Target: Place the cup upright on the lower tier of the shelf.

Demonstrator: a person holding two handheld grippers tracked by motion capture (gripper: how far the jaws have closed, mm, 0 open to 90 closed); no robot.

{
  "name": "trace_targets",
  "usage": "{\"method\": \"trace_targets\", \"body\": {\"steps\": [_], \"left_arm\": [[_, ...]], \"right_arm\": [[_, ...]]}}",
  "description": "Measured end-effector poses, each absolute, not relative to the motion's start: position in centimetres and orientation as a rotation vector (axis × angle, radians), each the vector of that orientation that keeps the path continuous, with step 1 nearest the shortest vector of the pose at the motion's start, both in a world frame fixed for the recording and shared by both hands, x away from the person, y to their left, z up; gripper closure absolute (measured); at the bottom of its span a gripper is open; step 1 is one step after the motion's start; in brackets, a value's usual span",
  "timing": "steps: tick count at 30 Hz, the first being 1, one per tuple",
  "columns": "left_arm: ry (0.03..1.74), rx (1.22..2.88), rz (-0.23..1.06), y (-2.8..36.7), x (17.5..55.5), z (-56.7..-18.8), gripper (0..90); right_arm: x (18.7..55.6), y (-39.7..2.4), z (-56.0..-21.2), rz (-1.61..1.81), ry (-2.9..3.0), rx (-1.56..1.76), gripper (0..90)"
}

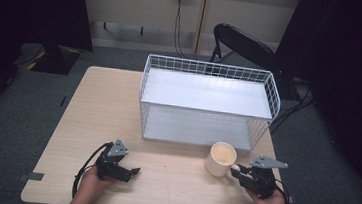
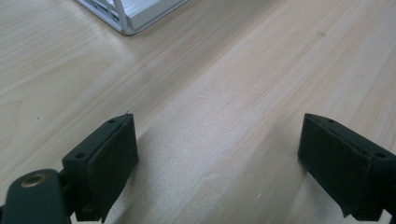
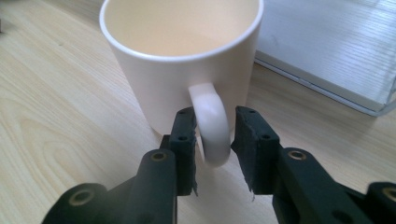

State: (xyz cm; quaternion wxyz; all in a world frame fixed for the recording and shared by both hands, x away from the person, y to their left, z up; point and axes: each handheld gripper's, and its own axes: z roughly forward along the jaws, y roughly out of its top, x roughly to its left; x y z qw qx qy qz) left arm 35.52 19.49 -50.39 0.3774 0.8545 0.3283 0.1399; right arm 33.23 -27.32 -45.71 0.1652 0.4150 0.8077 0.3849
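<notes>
Mug (image 1: 220, 159): upright on the bench (image 1: 91, 123), just in front of the rack (image 1: 208, 102), handle (image 3: 211, 122) toward the right gripper.
Right gripper (image 3: 212, 140): fingers (image 3: 184, 140) astride the handle, left pad touching, narrow gap at the right.
Left gripper (image 2: 217, 149): fingers (image 2: 109, 156) spread wide, holding nothing, low over bare bench.

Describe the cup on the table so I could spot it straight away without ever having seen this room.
Find the pale wooden table with the white wire shelf rack standing on it. Just in front of the rack's right end stands a cream mug, upright and empty. Its handle sits between the jaws of the right gripper, and it is the only rounded thing there.
</notes>
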Motion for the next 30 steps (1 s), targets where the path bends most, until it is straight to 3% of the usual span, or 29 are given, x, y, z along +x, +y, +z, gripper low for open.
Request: {"method": "trace_targets", "body": {"steps": [4,13,30], "left_arm": [[0.838,2.185,0.358,19.5,35.5,-50.4,11.5],[0.84,2.185,0.358,19.5,35.5,-50.4,11.6],[0.84,2.185,0.358,19.5,35.5,-50.4,11.6]], "right_arm": [[33.4,-27.2,-45.6,1.101,2.306,1.187,67.8],[33.3,-26.9,-45.3,1.081,2.336,1.132,79.8],[33.2,-27.5,-44.6,1.103,2.303,1.156,80.4]]}}
